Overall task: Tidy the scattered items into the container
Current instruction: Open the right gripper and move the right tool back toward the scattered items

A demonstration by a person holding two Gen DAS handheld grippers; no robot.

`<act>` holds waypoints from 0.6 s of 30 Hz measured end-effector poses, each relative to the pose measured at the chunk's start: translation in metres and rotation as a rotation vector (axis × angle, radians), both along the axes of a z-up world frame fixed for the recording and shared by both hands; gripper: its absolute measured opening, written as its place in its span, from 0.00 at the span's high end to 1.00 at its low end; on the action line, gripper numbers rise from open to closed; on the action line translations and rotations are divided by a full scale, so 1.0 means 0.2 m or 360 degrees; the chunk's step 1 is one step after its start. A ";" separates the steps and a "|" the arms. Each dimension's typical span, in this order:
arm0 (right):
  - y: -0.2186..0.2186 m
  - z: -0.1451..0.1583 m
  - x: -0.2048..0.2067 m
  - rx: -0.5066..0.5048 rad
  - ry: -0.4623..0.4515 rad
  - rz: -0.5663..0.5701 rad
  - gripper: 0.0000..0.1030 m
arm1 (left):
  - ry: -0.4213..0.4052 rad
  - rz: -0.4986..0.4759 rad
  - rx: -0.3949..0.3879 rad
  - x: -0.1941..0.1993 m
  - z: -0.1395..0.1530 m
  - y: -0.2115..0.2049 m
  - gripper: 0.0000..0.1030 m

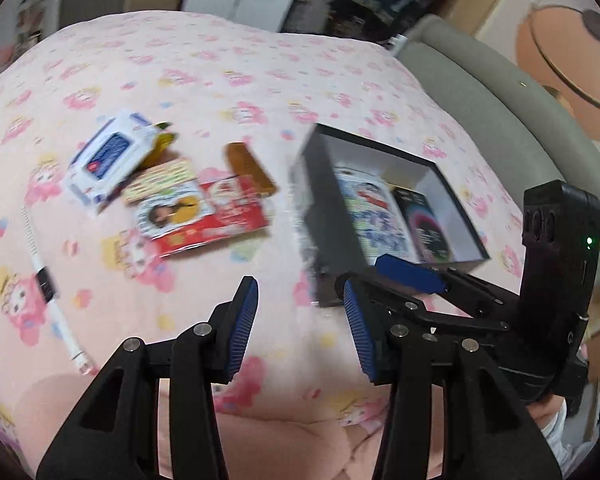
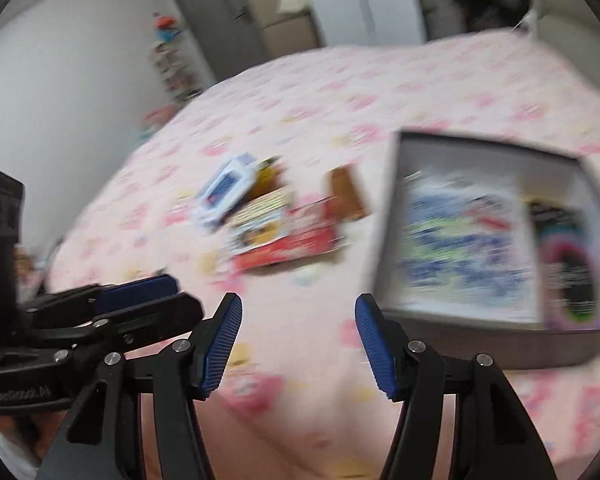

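Observation:
A dark open box (image 1: pixel 324 216) (image 2: pixel 384 240) lies on the pink bed and holds a blue-and-white printed packet (image 1: pixel 376 216) (image 2: pixel 464 248) and a black packet (image 1: pixel 428 224) (image 2: pixel 568 272). Left of it lies a pile: a white-and-blue wipes pack (image 1: pixel 108 160) (image 2: pixel 226 190), a red packet (image 1: pixel 216 220) (image 2: pixel 296 244), a small card (image 1: pixel 168 210), a brown comb (image 1: pixel 250 170) (image 2: pixel 346 194). My left gripper (image 1: pixel 300 328) is open and empty above the bedding, short of the pile. My right gripper (image 2: pixel 300 348) is open and empty near the box's front left corner; it also shows in the left wrist view (image 1: pixel 412 276).
A white cable with a black clip (image 1: pixel 48 284) lies on the bed at the left. A grey padded headboard (image 1: pixel 500 92) runs behind the box. A wall, a cupboard (image 2: pixel 220 20) and shelves stand beyond the bed's far edge. Both views are motion-blurred.

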State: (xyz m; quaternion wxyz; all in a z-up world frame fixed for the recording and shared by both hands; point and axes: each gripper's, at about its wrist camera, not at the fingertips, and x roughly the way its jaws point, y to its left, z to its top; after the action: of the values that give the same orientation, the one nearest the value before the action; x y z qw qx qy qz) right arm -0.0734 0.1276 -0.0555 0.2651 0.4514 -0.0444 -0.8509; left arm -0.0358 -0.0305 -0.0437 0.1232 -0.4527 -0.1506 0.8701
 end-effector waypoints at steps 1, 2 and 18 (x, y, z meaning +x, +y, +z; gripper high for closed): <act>-0.05 -0.01 -0.01 0.0026 0.0004 0.0016 0.45 | -0.0006 0.0028 -0.0004 0.00 -0.02 -0.03 0.56; -0.09 -0.02 -0.02 0.0055 0.0016 0.0027 0.45 | -0.0021 0.0052 0.0005 0.00 -0.04 -0.07 0.56; -0.44 -0.32 -0.50 0.0338 -0.0142 -0.0008 0.45 | -0.0494 0.0424 0.0190 -0.50 -0.53 -0.46 0.57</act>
State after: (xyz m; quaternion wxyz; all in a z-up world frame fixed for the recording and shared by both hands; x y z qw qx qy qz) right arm -0.1744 0.0401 -0.1186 0.2114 0.5142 0.0330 -0.8305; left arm -0.1361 -0.1226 -0.1489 0.0089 -0.5493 -0.2776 0.7881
